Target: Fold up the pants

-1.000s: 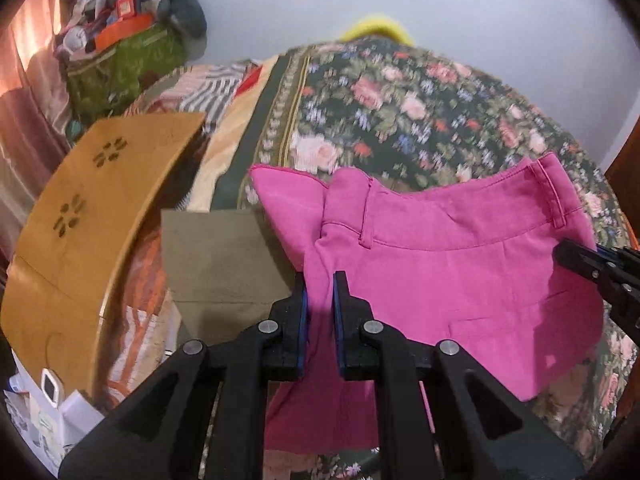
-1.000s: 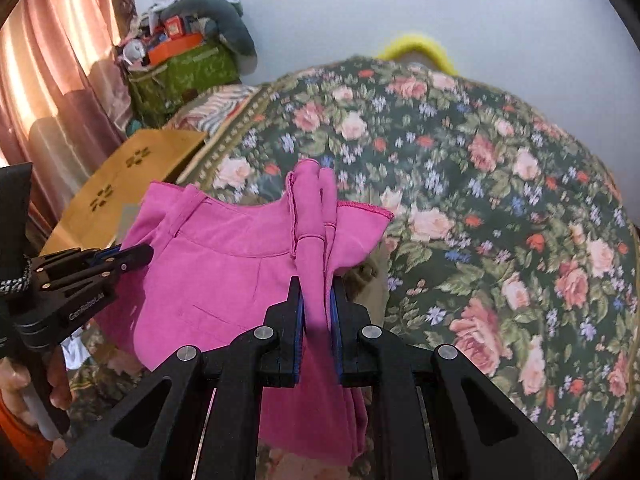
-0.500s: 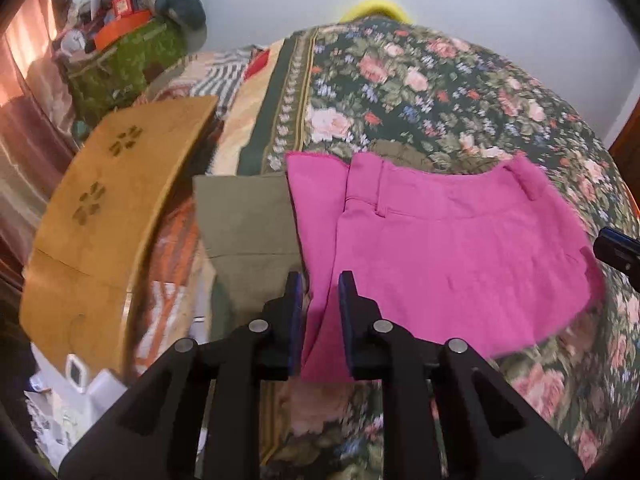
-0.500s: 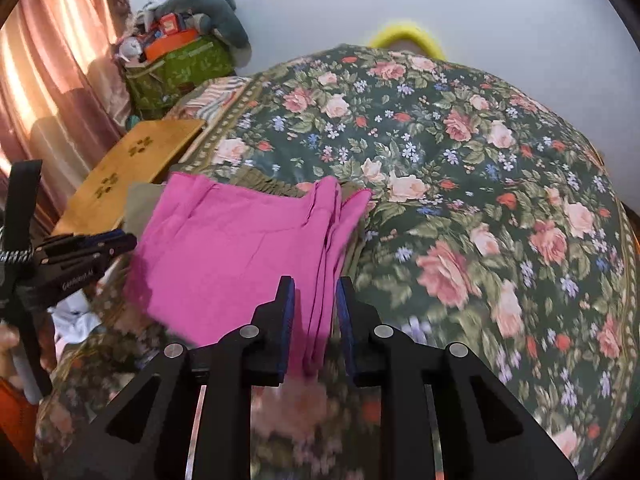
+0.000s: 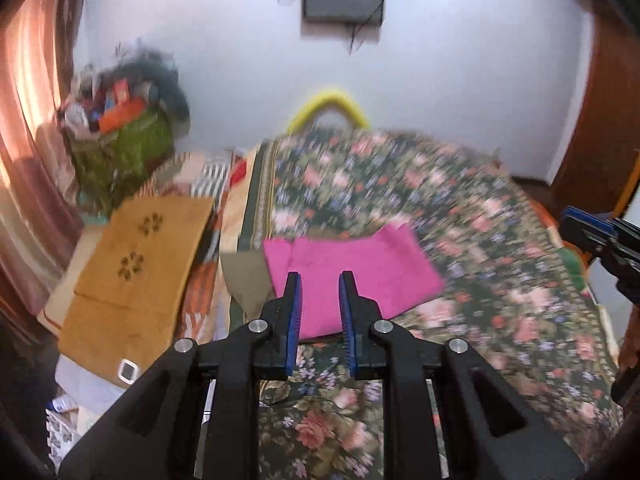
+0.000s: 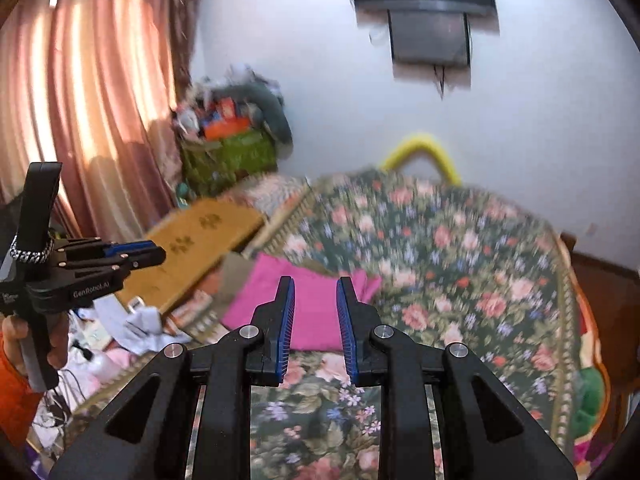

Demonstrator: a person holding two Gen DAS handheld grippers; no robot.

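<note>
- Left tool (image 5: 319, 280): raised above the bed (image 5: 500, 280), tilted down, blue pads parted, nothing between.
- Right tool (image 6: 315, 284): likewise aloft and angled down, released, empty.
- Pink pants (image 5: 352, 276): folded flat on the floral bedspread, partly over an olive cloth (image 5: 244, 280).

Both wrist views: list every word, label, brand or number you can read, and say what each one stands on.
"GenRobot.AI": white lettering on the black body of the left gripper, seen in the right wrist view.
A second small white mark at that gripper's rear edge: too small to read.
Packaging in the heap on the green bag: too blurred to read.
Nothing readable on the pink pants or the right gripper.
</note>
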